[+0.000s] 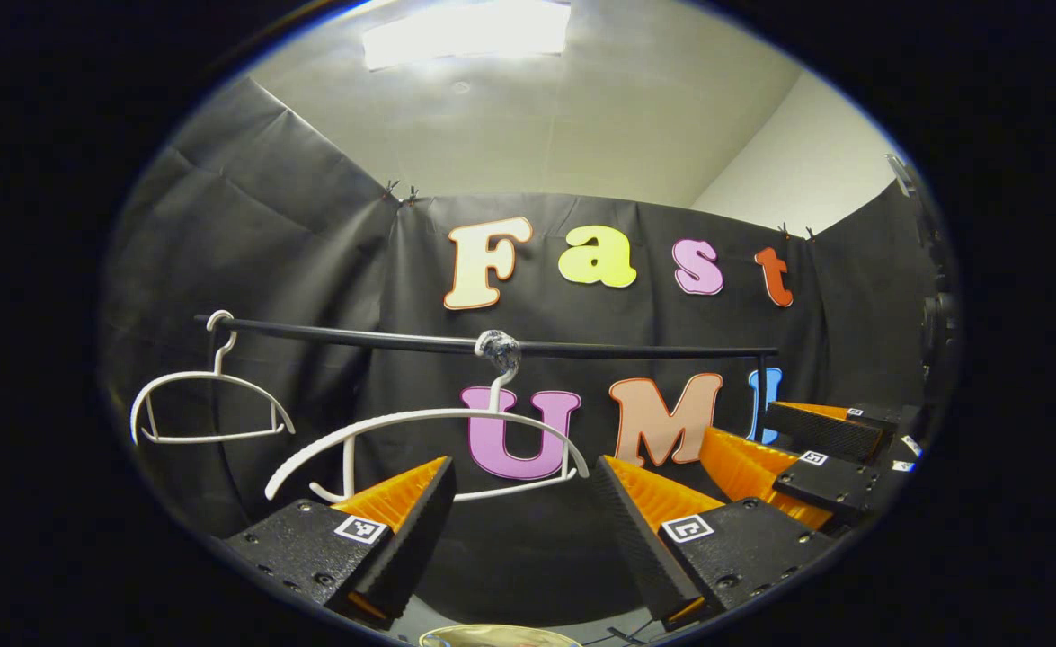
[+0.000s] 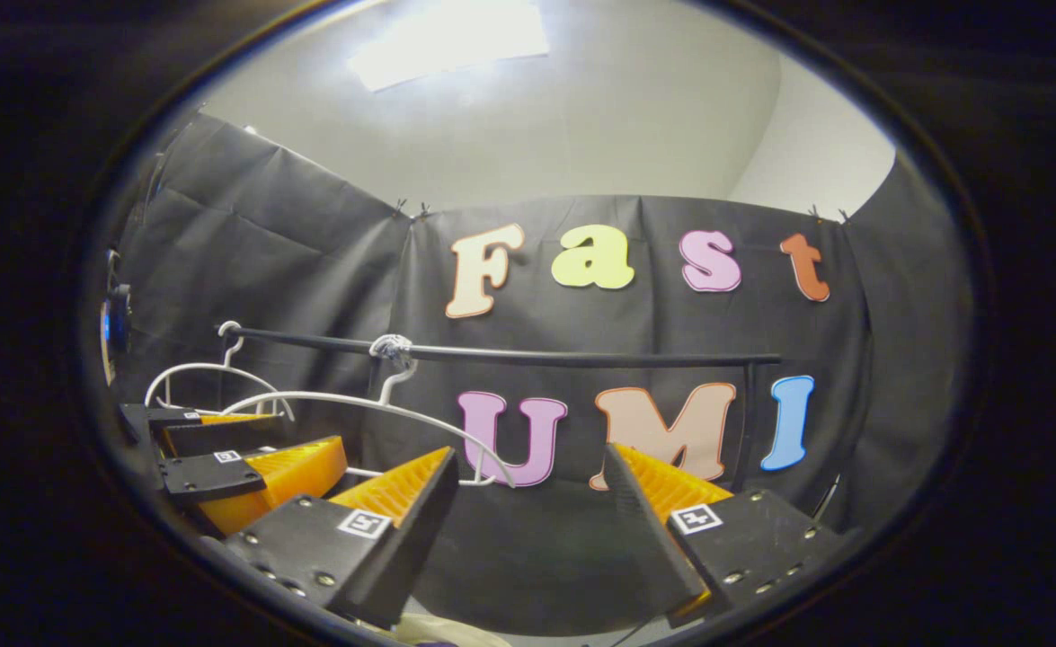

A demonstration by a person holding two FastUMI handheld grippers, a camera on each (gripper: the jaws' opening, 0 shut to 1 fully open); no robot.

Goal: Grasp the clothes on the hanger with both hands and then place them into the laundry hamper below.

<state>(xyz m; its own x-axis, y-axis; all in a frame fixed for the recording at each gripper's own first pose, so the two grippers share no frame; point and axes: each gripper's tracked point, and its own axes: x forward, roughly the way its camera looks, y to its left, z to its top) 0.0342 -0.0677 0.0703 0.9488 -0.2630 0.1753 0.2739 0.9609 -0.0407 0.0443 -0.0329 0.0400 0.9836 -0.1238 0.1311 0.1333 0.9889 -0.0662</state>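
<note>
Two bare white hangers hang on a black rail (image 1: 635, 350): a small one (image 1: 213, 377) at its left end and a larger one (image 1: 420, 418) near the middle. No garment hangs on either. My left gripper (image 1: 523, 467) stands open just below and in front of the larger hanger, with nothing between its fingers. The right gripper (image 1: 748, 427) is close beside it on the right. In the right gripper view the right gripper (image 2: 528, 454) is open and holds nothing, with the larger hanger (image 2: 348, 403), the small hanger (image 2: 208, 368) and the left gripper (image 2: 307, 431) to its left.
The rail (image 2: 581, 358) ends on a black upright post (image 2: 745, 413) at the right. A pale rounded edge (image 1: 501, 636) peeks in under the left gripper's fingers; what it is I cannot tell. The black cloth wall stands close behind the rail.
</note>
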